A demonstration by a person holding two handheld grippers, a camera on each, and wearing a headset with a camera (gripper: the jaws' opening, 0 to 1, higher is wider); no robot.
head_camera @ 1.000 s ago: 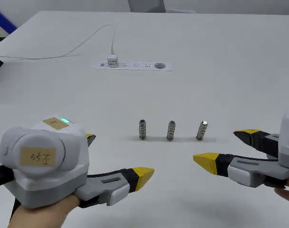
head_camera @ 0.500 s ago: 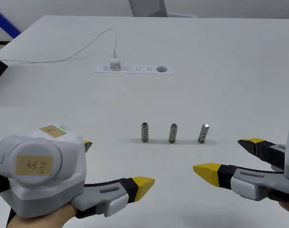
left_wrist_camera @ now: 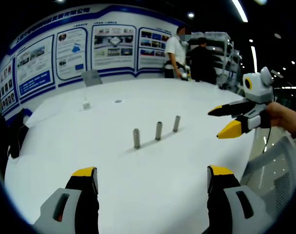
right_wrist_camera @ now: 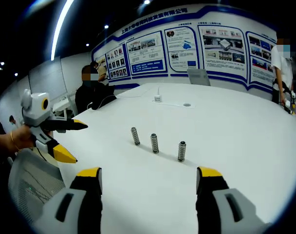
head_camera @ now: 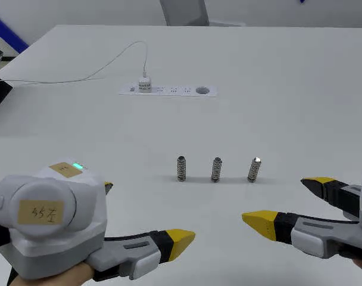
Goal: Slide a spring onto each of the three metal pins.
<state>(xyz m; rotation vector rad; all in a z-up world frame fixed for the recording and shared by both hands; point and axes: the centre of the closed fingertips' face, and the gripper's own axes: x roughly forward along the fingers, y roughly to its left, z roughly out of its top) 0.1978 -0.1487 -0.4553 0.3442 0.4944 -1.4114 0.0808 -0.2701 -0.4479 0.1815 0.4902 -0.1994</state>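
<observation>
Three upright metal pins stand in a row on the white table [head_camera: 288,107], each wrapped in a coil spring: left pin [head_camera: 181,168], middle pin [head_camera: 217,170], right pin [head_camera: 254,170] with a shiny tip. The same row appears in the left gripper view [left_wrist_camera: 158,130] and the right gripper view [right_wrist_camera: 154,143]. My left gripper [head_camera: 144,214] [left_wrist_camera: 153,171] hovers open in front of and left of the row. My right gripper [head_camera: 285,201] [right_wrist_camera: 148,172] hovers open in front of and right of it. Nothing sits between either pair of yellow-tipped jaws.
A white power strip [head_camera: 168,90] with a plugged-in charger and a cable trailing left lies farther back on the table. A grey chair [head_camera: 184,12] stands at the far edge. People stand by the poster wall [left_wrist_camera: 187,48]. A mesh chair [left_wrist_camera: 279,170] is beside me.
The head camera has tilted, shifting the whole picture down. Both grippers have drawn back slightly from the pins and stay open. The pins have not moved.
</observation>
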